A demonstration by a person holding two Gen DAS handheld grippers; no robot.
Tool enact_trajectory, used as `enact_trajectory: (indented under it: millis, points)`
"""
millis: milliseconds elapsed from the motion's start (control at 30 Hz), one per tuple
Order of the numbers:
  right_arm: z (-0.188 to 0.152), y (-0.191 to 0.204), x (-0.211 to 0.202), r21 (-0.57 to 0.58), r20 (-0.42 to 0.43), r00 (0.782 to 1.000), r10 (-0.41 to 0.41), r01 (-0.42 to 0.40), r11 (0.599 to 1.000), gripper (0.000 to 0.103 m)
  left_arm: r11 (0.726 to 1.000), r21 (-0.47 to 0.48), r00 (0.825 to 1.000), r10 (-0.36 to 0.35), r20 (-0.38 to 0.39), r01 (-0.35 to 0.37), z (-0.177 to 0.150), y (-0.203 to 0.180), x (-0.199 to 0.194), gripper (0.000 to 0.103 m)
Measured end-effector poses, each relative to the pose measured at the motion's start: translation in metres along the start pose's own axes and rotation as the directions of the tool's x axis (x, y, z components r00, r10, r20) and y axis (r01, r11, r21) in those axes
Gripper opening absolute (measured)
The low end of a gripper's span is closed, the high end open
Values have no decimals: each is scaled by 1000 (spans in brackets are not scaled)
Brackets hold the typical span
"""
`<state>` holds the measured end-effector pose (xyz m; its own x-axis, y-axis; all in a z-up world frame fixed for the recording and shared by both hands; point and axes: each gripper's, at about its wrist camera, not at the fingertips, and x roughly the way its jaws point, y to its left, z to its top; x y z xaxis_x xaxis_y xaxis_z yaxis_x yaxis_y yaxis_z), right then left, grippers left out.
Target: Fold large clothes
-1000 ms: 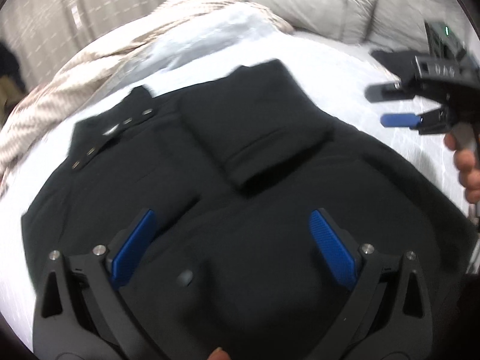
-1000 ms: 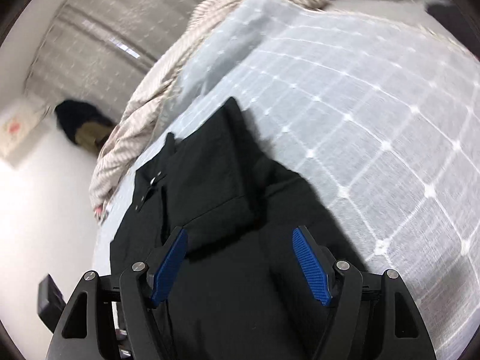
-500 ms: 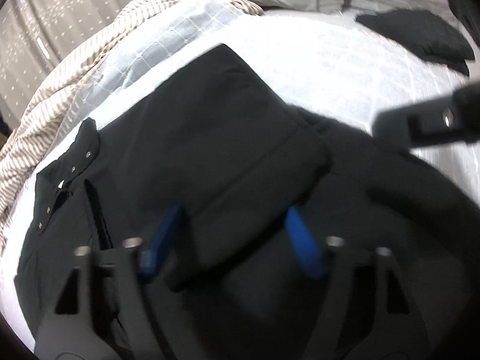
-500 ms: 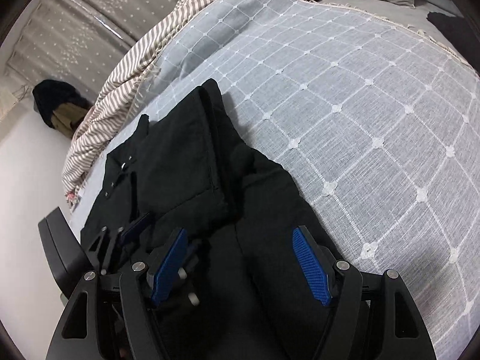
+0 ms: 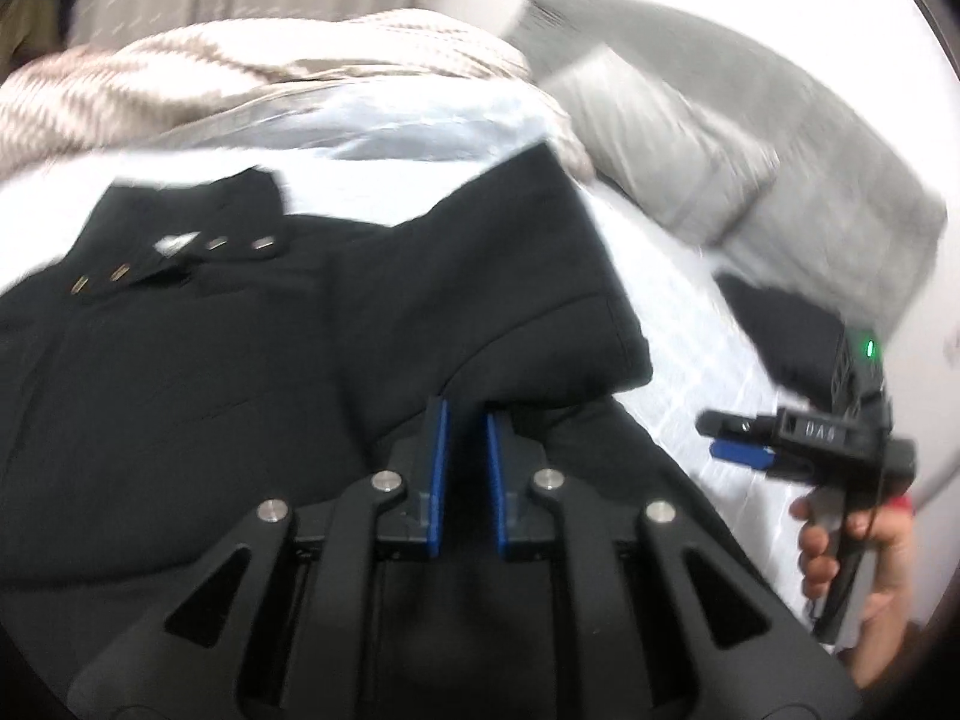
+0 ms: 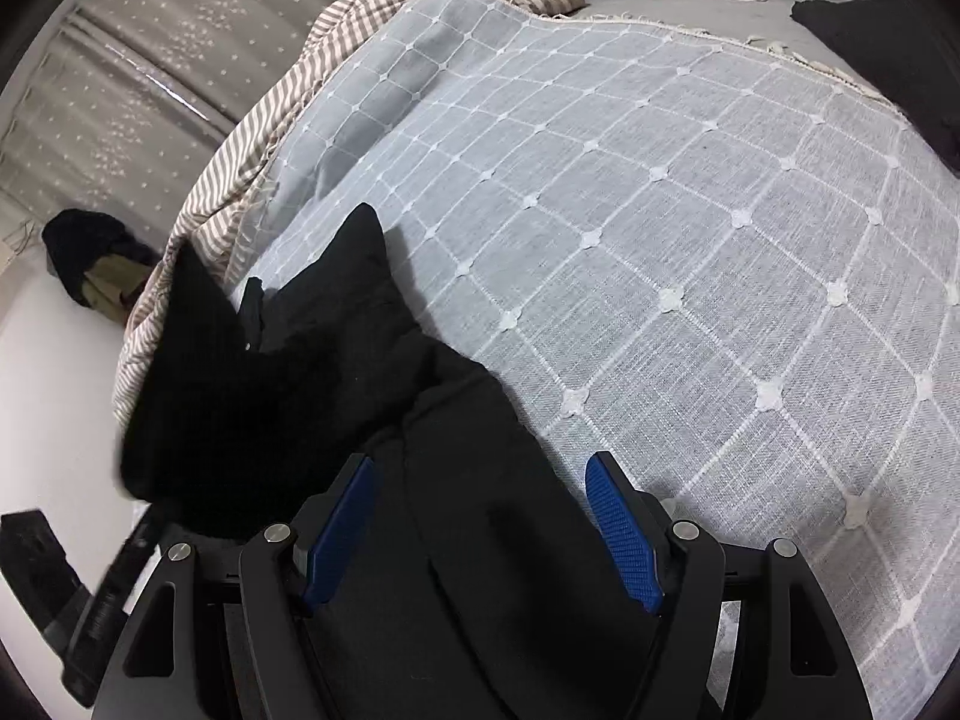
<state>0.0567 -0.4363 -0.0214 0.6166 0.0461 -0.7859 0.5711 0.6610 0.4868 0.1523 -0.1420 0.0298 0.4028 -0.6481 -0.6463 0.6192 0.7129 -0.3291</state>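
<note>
So the black jacket [image 5: 252,360] is spread on the bed [image 6: 690,276], collar and snaps toward the far left in the left wrist view, with one sleeve [image 5: 510,276] already folded in across the chest. The key bit: that sleeve's cuff end sits right at the tips of the left claw [image 5: 463,420], and the sleeve runs straight away from it toward the shoulder. The left claw's jaws are closing, only a thin gap left between the blue pads. There's dark cloth in that gap, but the shot is blurry, so I can't swear it has a real bite on the fabric yet.

The right claw [image 6: 480,516] is wide open with nothing in it. It hovers over the jacket's right-hand side, and the side edge runs between its pads, away from the camera toward the folded sleeve. So each hand has its own side, and the left one is nearer the sleeve.

Room-wise, it looks fine. There's lots of bare checked bedspread to the right of the jacket. A striped blanket [image 6: 252,138] is bunched past the collar end, pillows [image 5: 720,138] are further back, and a second dark garment [image 6: 888,30] lies well apart near the far corner. The bed's left edge is close to the jacket, though, so I'd fold away from that side.
</note>
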Motion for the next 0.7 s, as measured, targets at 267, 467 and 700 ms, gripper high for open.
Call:
enact_trajectory:
  millis: [267, 467, 700]
  points:
    - [-5, 14, 8, -36, -23, 1000, -2, 2, 999, 74, 992, -95, 991, 71, -116, -82, -42, 77, -19, 39]
    - [-6, 19, 14, -41, -37, 999, -2, 0, 999, 74, 989, -132, 993, -85, -81, 74, -56, 94, -51, 84]
    - [-2, 7, 17, -24, -23, 999, -23, 22, 999, 74, 972, -233, 999, 18, -46, -29, -37, 125, -37, 84]
